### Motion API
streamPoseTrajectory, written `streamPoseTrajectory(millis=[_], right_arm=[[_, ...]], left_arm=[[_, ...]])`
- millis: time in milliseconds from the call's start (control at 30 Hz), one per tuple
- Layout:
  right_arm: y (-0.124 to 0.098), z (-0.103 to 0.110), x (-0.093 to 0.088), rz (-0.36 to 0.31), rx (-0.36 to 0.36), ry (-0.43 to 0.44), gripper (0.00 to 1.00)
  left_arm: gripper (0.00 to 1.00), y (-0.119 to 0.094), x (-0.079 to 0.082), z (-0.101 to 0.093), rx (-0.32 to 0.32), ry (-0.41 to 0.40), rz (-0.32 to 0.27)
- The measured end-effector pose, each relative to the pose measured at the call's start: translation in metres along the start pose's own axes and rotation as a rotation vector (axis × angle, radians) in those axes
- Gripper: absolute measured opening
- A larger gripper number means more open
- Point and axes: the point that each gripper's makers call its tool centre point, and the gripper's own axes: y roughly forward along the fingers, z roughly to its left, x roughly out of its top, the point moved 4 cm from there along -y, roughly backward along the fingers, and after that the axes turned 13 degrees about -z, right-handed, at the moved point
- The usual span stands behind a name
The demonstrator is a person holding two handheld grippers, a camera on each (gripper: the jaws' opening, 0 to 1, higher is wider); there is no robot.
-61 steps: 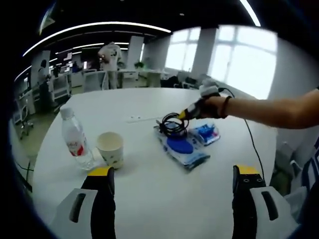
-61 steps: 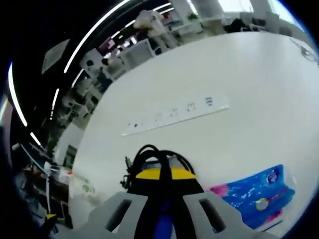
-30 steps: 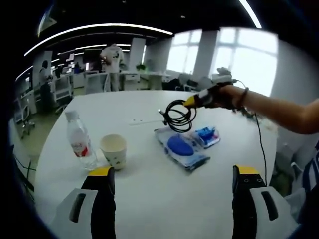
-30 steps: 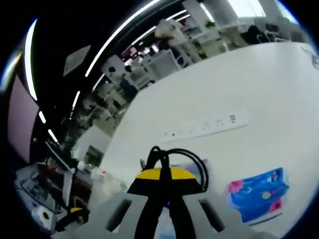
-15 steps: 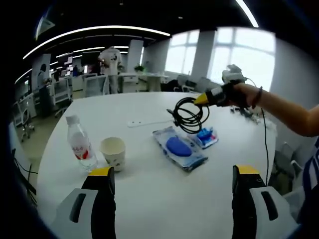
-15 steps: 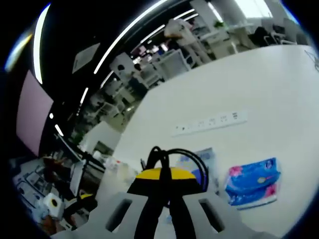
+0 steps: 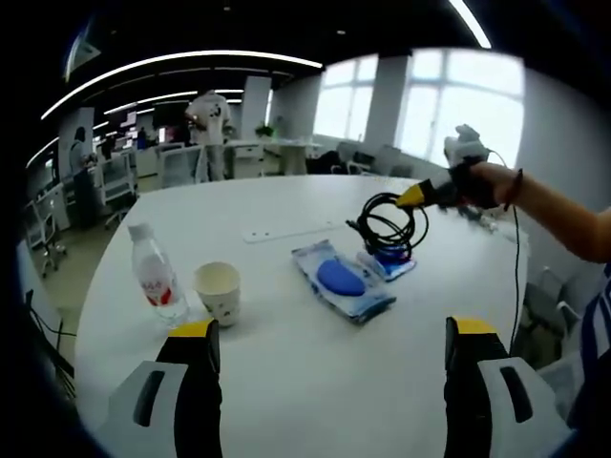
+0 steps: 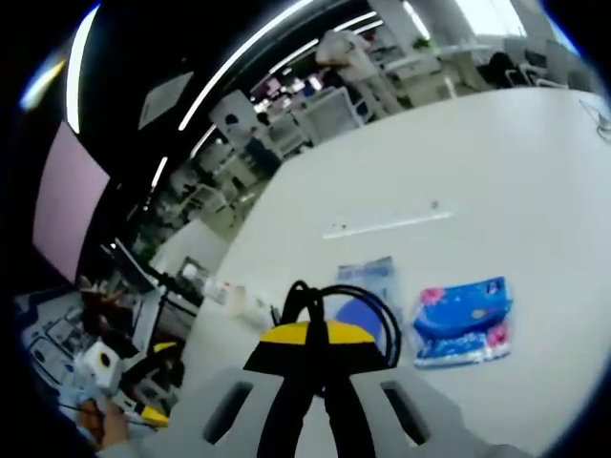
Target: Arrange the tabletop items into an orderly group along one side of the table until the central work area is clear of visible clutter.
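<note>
My right gripper [image 8: 307, 331] is shut on a coiled black cable [image 8: 382, 310], which hangs clear of the round white table [image 7: 305, 382]. In the left gripper view that cable [image 7: 387, 222] dangles above a blue tissue pack [image 7: 392, 260], with the right gripper [image 7: 418, 196] at the end of a person's arm. A clear pouch with a blue item [image 7: 342, 280] lies beside the pack. Left of it stand a paper cup [image 7: 219, 291] and a water bottle [image 7: 156, 277]. My left gripper [image 7: 334, 327] is open over the near table edge, with nothing between its jaws.
A white power strip [image 7: 286, 232] lies flat across the table's far middle. The right gripper view looks down on the tissue pack [image 8: 463, 320], the pouch [image 8: 368, 283] and the power strip [image 8: 387, 227]. Office desks, chairs and a standing person [image 7: 212, 114] are beyond the table.
The right gripper has lifted the coiled cable off the pouch and carried it rightward, above the tissue pack. The left gripper has stayed open and in place.
</note>
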Motion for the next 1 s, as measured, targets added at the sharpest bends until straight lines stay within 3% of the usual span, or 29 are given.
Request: streamPoseTrajectory(millis=[1000], right_arm=[[-0.046, -0.029, -0.041, 0.079, -0.063, 0.032, 0.0]], left_arm=[[0.97, -0.008, -0.001, -0.009, -0.012, 0.016, 0.01]])
